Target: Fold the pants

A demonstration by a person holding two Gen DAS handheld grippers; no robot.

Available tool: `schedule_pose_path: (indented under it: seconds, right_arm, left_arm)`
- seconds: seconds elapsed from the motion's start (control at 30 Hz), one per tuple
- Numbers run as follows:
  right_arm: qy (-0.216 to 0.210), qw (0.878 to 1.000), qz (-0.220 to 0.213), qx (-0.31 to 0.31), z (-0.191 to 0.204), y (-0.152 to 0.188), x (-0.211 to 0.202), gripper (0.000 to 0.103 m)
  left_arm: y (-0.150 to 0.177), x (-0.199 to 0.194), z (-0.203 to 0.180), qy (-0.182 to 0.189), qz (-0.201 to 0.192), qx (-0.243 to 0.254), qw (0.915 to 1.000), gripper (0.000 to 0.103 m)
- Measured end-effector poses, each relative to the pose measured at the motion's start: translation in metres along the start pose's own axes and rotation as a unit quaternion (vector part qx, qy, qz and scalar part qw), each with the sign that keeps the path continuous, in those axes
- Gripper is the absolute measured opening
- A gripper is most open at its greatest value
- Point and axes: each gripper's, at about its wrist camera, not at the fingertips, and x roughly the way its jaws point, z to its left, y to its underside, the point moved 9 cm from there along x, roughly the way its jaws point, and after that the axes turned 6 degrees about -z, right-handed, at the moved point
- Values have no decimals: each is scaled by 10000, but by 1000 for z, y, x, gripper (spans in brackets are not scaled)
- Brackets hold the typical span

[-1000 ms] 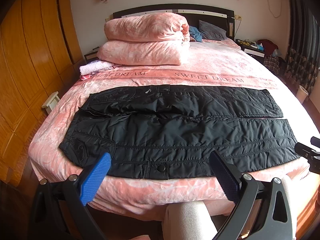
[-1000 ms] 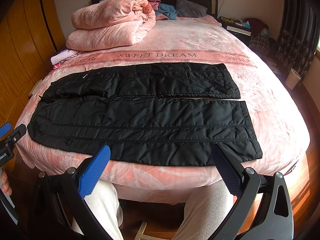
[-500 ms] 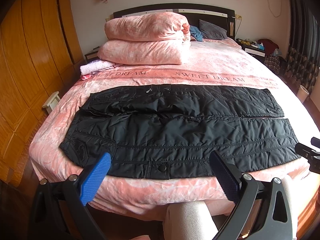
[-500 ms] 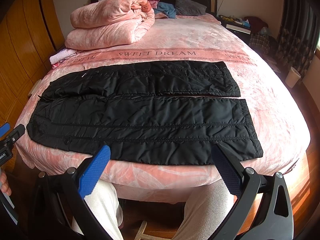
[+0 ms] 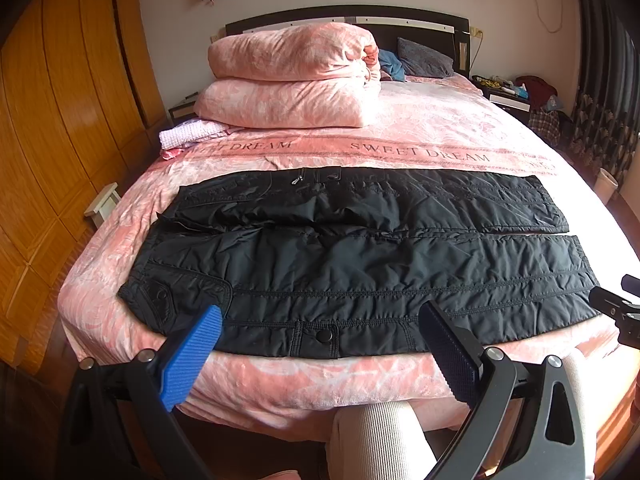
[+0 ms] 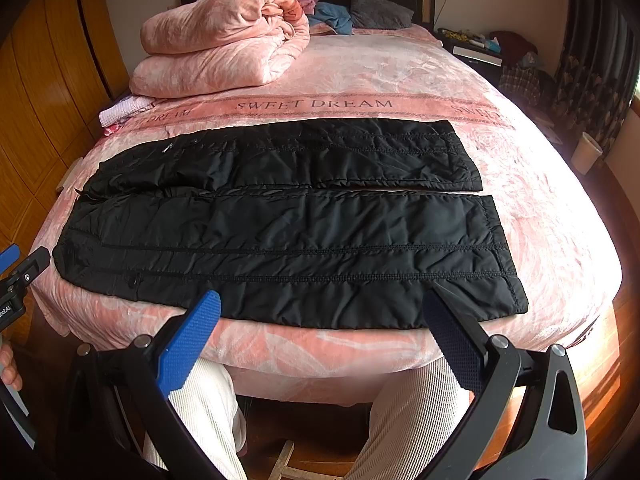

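Left wrist view has the pants [image 5: 360,264] spread flat across the near half of the bed [image 5: 420,128], waist to the left, cuffs to the right. They're black, puffy and quilted, with stitched lines running along each leg, a snap button on the near edge and a small zipper pull on the far leg. Legs lie side by side with a thin gap toward the cuffs. Left gripper [image 5: 320,336] and right gripper [image 6: 324,322] both gape wide, empty, just short of the near hem.
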Motion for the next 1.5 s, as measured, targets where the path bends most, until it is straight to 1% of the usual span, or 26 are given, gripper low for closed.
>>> schedule_pose_path:
  seconds: [0.53,0.77,0.83,0.9,0.97,1.0,1.1,1.23,1.3,1.33,1.4,1.47,1.5]
  right_arm:
    - [-17,10000,58,-12,2,2,8,101]
    - [-115,9999,70,-65,3,-1,13,101]
    - [-274,9995,65,-111,5,-5,15,101]
    - [-536,9984,10,-198,7,-16,17,101]
    - [-799,9962,-54,-330,7,-32,22,101]
    - [-918,9950,-65,-383,6,-42,27,101]
    - [-1325,9893,-85,-611,3,-73,47,101]
    - [-1795,9782,31,-1042,-1,-122,96,101]
    - [-2086,9722,170,-1054,-5,-144,126,101]
    - [-2242,9684,255,-1066,-5,-155,143,101]
    - [-2554,9579,509,-1209,-3,-173,178,101]
    - [-2554,9519,726,-1529,-3,-187,216,101]
    - [-2573,9472,794,-1738,-2,-194,232,101]
  left_arm:
    - [6,9,-1,2,62,53,10000,99]
    - [6,12,-2,16,85,65,9999,99]
    - [2,15,-7,216,135,48,9997,99]
    - [-3,19,-14,645,194,-9,9977,99]
    - [-12,28,-20,920,340,-77,9951,99]
    - [-16,34,-22,970,424,-81,9943,99]
    - [-32,59,-25,910,642,28,9938,99]
    - [-62,103,-38,1067,825,340,9903,99]
    - [-81,132,-44,1192,937,215,9882,99]
    - [-90,149,-49,1311,997,129,9863,99]
    - [-107,187,-59,1527,1126,76,9818,99]
    - [-121,227,-70,1699,1273,218,9770,99]
    - [-127,246,-78,1851,1358,322,9728,99]
